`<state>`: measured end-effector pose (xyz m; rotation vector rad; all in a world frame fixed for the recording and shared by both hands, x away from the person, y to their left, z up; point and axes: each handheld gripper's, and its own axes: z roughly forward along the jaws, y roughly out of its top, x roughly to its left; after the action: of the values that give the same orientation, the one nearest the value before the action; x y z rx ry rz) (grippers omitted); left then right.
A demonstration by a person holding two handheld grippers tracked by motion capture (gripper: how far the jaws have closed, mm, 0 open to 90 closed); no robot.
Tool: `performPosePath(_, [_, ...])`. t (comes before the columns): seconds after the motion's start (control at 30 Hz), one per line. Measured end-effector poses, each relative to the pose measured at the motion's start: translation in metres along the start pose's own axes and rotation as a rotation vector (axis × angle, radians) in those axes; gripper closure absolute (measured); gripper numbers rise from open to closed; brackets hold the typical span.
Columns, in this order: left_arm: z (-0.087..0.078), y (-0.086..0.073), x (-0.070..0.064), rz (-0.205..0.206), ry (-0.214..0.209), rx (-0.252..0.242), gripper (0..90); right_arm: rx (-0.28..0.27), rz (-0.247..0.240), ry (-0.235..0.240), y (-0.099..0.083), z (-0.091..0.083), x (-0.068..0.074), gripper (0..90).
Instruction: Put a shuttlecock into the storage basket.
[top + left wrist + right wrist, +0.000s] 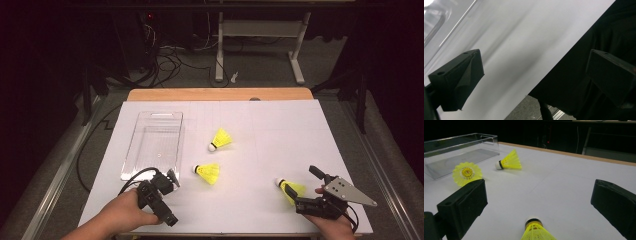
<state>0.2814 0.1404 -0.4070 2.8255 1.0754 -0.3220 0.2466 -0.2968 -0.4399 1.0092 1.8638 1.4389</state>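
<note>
White paper covers the table [280, 125], with a dark room and cables on the floor behind it. At the near right corner the right gripper [300, 192] stands with its jaws wide apart, and the nearest shuttlecock [291, 189] lies between them, touching neither, its white cork [532, 220] pointing away from the hand toward the clear plastic tray [131, 150]. That tray is my landmark: a second shuttlecock [208, 172] lies just off its near right corner, a third shuttlecock [221, 139] beside its right wall, farther back. The left gripper [167, 181] hovers at the tray's near end, jaws likewise spread and holding nothing. I'd judge the shuttlecock featherlight, its mesh skirt springy and easily crushed, apt to roll or skid on the paper; a gentle pinch at the cork or the narrow neck looks safest.
</note>
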Motion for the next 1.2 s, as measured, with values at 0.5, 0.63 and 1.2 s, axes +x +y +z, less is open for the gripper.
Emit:
performPosePath(0.5, [-0.003, 0.031, -0.021, 0.089, -0.032, 0.000, 2.2, 0.002, 0.004, 0.001, 0.000, 0.000, -0.001, 1.8])
performPosePath(0.63, [-0.003, 0.039, -0.024, 0.104, -0.026, 0.008, 1.1, 0.002, 0.006, 0.001, 0.000, 0.000, -0.001, 1.8])
performPosePath(1.2, [-0.020, 0.071, -0.034, 0.192, 0.016, -0.041, 0.6, -0.003, 0.016, 0.005, 0.000, -0.001, -0.003, 2.6])
